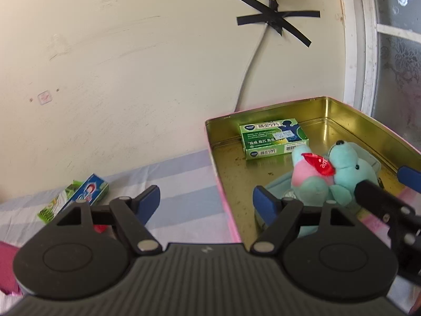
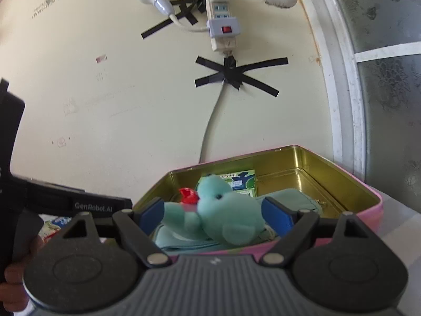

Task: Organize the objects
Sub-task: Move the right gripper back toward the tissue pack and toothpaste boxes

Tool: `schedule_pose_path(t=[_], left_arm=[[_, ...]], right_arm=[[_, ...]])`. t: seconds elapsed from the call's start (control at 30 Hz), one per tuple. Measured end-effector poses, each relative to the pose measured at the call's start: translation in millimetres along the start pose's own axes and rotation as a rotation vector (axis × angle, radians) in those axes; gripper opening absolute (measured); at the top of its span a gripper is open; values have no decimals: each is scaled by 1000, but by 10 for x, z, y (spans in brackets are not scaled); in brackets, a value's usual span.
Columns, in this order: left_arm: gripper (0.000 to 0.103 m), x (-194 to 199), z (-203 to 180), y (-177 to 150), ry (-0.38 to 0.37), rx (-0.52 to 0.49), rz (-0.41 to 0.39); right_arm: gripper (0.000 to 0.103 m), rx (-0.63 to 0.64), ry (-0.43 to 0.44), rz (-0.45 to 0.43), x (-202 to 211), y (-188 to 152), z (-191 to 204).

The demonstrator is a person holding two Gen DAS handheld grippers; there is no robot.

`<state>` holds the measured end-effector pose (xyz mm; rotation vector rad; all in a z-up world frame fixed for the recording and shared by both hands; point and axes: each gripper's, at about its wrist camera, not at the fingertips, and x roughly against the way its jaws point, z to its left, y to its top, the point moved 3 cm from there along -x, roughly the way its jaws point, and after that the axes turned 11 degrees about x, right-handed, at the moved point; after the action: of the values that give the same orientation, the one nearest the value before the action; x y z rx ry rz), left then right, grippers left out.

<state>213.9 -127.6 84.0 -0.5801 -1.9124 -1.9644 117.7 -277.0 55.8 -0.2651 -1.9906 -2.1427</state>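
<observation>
Teal plush toy [image 1: 339,173] lies on its side inside the gold-lined tin [image 1: 350,110], on top of a pale teal pouch [image 2: 289,197], with a green medicine box [image 1: 273,139] behind it toward the tin's far wall. Those three look stowed. What is left out, by my reading: the toothpaste box [image 1: 79,197], lying on the striped cloth [image 1: 184,184] well left of the tin, near the wall.

Your left gripper [image 1: 206,200] stands spread wide with nothing between the fingers; it straddles the tin's pink left wall, one finger over the cloth, the other over the tin's floor. Your right gripper [image 2: 210,213] is also spread; the plush sits between its fingers, but the pads do not press on it.

The toothpaste box lies left and ahead of the left gripper, its long axis running diagonally away toward the wall. Left hand is clearly the nearer one.

Left wrist view shows the toothpaste box whole; right wrist view shows only a sliver of it beneath the other gripper's body. Right view alone shows the power strip [image 2: 222,13] taped to the wall.
</observation>
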Motion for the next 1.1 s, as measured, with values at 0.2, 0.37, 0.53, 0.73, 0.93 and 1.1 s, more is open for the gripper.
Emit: schedule_pose_path(t=[0.2, 0.37, 0.53, 0.73, 0.93, 1.1], left_arm=[[84, 283, 659, -313, 28, 108, 42], [84, 394, 1363, -676, 140, 191, 104], [84, 447, 1990, -877, 242, 286, 137], [84, 514, 2517, -997, 291, 363, 131], [84, 476, 2840, -1077, 289, 437, 139], [84, 409, 2981, -1115, 285, 467, 133]], right_arm=[[89, -26, 99, -25, 288, 23, 324], [90, 45, 215, 6, 316, 7, 856], [90, 139, 309, 67, 232, -60, 1439], [90, 234, 411, 132, 43, -174, 2100], [90, 305, 467, 189, -120, -294, 2587], [90, 344, 486, 223, -283, -344, 2855]])
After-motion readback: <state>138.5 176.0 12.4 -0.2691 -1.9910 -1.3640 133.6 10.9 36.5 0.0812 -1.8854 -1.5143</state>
